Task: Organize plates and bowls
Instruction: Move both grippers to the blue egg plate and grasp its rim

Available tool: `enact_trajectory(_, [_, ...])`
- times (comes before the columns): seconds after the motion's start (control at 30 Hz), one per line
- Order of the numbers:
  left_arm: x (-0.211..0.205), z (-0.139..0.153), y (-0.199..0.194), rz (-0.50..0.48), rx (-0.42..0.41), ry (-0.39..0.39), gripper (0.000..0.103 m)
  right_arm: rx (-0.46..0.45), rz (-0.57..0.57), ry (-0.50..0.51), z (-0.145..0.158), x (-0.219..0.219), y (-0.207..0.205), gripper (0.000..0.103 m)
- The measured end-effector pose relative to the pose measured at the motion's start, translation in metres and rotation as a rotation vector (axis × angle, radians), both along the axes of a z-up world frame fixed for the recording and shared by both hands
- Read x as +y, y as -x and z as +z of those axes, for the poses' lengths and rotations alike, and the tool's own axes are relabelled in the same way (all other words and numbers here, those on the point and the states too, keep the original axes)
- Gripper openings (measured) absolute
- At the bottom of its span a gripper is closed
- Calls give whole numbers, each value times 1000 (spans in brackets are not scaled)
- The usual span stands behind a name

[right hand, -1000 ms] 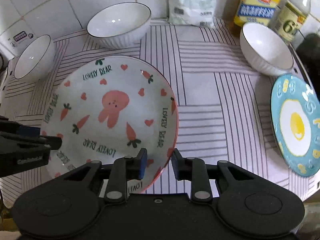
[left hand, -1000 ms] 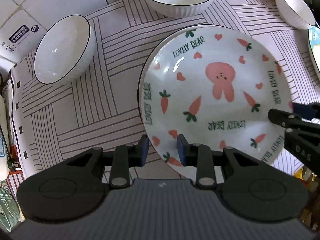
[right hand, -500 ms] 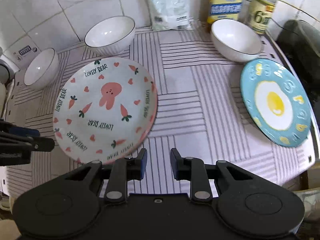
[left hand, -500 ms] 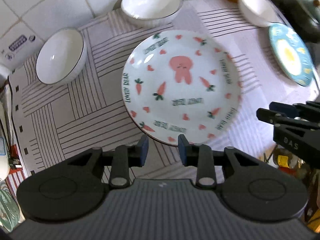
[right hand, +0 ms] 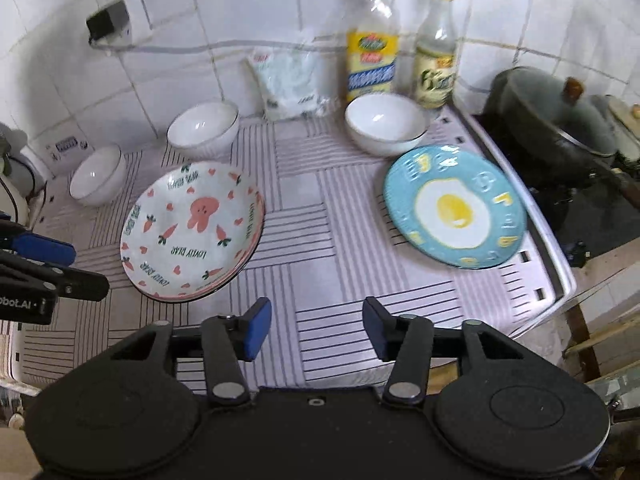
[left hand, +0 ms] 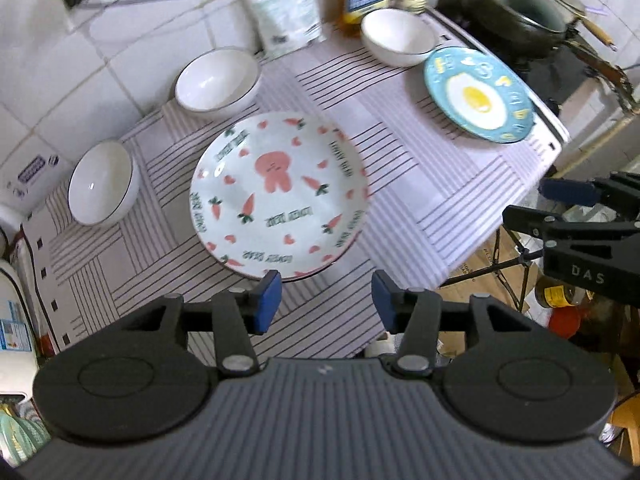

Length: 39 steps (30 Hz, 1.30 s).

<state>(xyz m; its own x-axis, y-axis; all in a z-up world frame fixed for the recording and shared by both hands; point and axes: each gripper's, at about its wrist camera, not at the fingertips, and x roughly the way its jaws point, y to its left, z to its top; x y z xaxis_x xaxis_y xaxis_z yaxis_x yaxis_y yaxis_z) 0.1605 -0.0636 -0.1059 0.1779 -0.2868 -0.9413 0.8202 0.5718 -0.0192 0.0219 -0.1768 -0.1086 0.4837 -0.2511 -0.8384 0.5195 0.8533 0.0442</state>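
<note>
Both claws, left (left hand: 326, 300) and right (right hand: 316, 328), just released and empty, above bunny plate (left hand: 278, 194), bowls (left hand: 218, 80) and bottles (right hand: 372, 40) beyond.

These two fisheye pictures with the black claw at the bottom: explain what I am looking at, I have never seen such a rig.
No robot here: a person carries a two-finger gripper in each hand, and each has a camera looking along its fingers. One picture is from the left gripper, the other from the right gripper. Each also catches the other at its edge.

Below lies a striped cloth on a counter. On it: a rabbit plate, which seems to sit on another like it, a blue egg plate, and three white bowls. Two bottles and a bag stand by the tiled wall; a dark pot sits to the right.

Nothing is held. Both grippers' jaws have just been opening and stand apart, with nothing between them.
</note>
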Motion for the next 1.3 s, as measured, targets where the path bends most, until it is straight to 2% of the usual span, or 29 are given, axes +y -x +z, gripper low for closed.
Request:
enact_trajectory(0.17, [-18,15,17,-43,-14,54,61,-63,-29,44,13,-13,30,64])
enact_trajectory(0.27, [-33,21,24,-56,-9,87,62,-137,-22,73,19,-23,46,64])
enact_trajectory(0.37, [-52,22,27,-50,-8,111,65,-211,-14,81,23,-38,62,69])
enact_trajectory(0.43, [-65,21,30,-42,-12,126,72,-251,-10,77,22,-52,71,71])
enact_trajectory(0.5, [-84,17,35,-53,-29,135,84,-270,1,70,18,-68,78,71])
enact_trajectory(0.67, [-127,4,37,-17,-77,149,89,-285,0,49,-9,-122,89,71])
enact_trajectory(0.87, [-175,-21,39,58,-134,189,93,-332,5,107,-52,-185,93,72])
enact_trajectory(0.97, [-197,-42,38,97,-99,181,94,-332,18,107,-71,-209,90,72])
enact_trajectory(1.1, [-218,-75,31,172,-29,171,94,-325,9,55,-98,-235,85,72])
enact_trajectory(1.3, [-244,-121,26,221,-63,119,94,-382,-36,-2,-135,-261,81,72])
